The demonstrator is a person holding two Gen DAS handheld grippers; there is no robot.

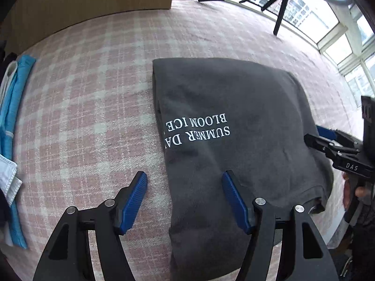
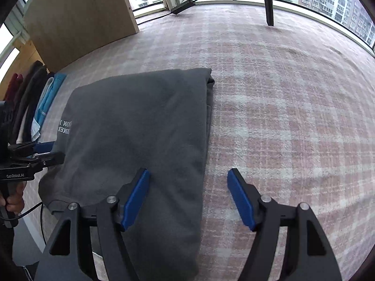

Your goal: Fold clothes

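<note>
A dark grey shirt (image 1: 234, 121) with white lettering lies folded into a long strip on the pink plaid cloth (image 1: 93, 107). It also shows in the right wrist view (image 2: 136, 126). My left gripper (image 1: 185, 178) is open and empty, straddling the shirt's left edge near its near end. My right gripper (image 2: 188, 175) is open and empty, straddling the shirt's right edge. Each gripper shows in the other's view, the right one (image 1: 328, 142) at the shirt's right side, the left one (image 2: 39, 154) at its left side.
A stack of folded clothes, blue (image 1: 11, 117) and white, lies at the far left, and also shows in the right wrist view (image 2: 44, 103). A wooden cabinet (image 2: 77, 21) stands at the back left. A tripod (image 1: 279, 2) stands by the windows.
</note>
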